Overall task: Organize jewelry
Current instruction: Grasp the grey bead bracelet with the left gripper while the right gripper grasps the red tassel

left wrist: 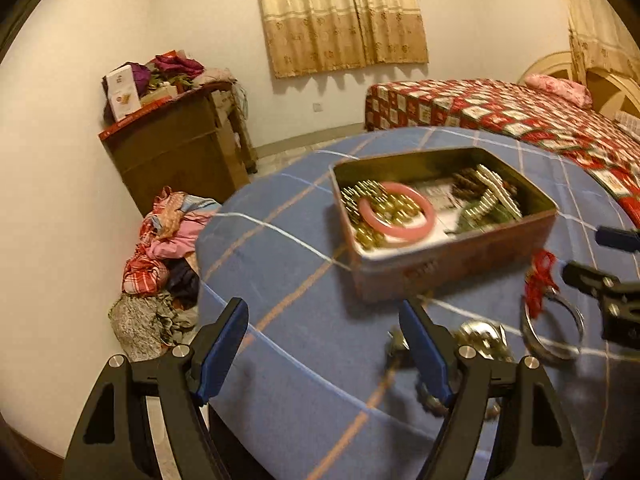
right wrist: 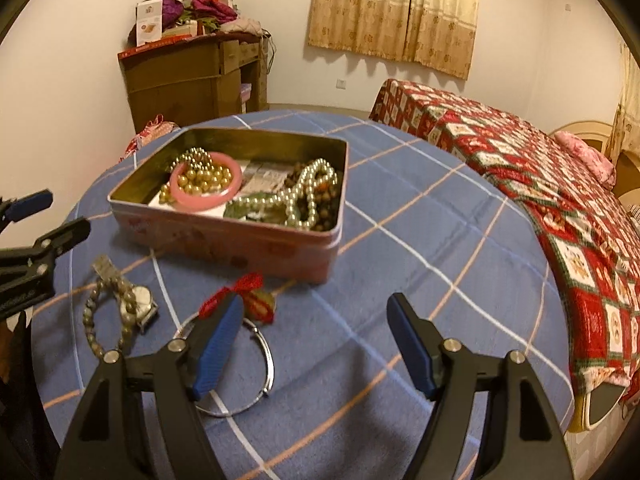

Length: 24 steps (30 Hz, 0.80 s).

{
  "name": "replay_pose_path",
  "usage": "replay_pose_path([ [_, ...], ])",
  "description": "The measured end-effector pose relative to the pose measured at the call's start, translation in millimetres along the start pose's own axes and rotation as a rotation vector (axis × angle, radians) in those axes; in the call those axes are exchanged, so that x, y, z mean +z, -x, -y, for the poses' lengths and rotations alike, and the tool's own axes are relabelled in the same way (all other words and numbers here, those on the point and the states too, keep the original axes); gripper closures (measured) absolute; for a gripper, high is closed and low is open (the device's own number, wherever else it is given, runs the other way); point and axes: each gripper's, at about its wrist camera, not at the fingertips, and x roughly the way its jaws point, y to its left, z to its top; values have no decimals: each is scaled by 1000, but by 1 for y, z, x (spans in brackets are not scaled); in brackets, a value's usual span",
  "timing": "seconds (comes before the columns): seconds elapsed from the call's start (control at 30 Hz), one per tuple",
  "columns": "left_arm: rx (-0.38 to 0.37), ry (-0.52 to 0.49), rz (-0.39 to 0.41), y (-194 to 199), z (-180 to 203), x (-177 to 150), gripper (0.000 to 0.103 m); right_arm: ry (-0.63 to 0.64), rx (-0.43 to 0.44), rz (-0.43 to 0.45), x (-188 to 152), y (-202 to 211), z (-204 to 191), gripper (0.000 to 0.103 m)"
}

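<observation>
An open pink tin (right wrist: pixel 224 240) stands on the blue checked tablecloth, holding a pink bangle (right wrist: pixel 200 202), gold beads and a pearl necklace (right wrist: pixel 304 196). In front of it lie a silver bangle (right wrist: pixel 271 364) tied with red thread (right wrist: pixel 248 284), a bead bracelet (right wrist: pixel 96 320) and a watch (right wrist: pixel 140 304). My right gripper (right wrist: pixel 316 300) is open and hovers over the cloth; its left finger covers part of the silver bangle. In the left wrist view, my left gripper (left wrist: pixel 322 304) is open and empty short of the tin (left wrist: pixel 460 264), with the watch (left wrist: pixel 480 336) behind its right finger and the silver bangle (left wrist: pixel 554 355) further right.
The round table's edge (left wrist: pixel 204 264) drops off at the left. A bed with a red patchwork quilt (right wrist: pixel 540 184) runs along the right. A wooden cabinet (left wrist: pixel 176 152) piled with boxes and cloth stands by the wall, with a heap of clothes (left wrist: pixel 160 248) on the floor.
</observation>
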Motion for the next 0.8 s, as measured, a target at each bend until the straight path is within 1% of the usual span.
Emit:
replay_pose_path([
  [0.07,-1,-17,-10,2,6,-5,25,-6,3,-5,-2,-1,1,27],
  [0.23,-1,-17,-23,3,11,-9,25,-2,4,-3,-4,1,-1,27],
  [0.5,-32,-50,-34,7,25,-17,25,8,28,-17,-12,2,-7,27],
  [0.6,-37,-62,-31,7,28,-18,25,9,33,-14,-8,0,-9,27],
  [0.73,-52,-46,-57,-1,24,-20,25,15,48,-15,-2,-5,-15,27],
  [0.77,-58,-37,-66,-3,23,-20,25,19,50,-23,-1,-8,-18,27],
  [0.8,-68,-31,-74,-5,22,-21,31,22,54,-33,0,-12,-20,27],
])
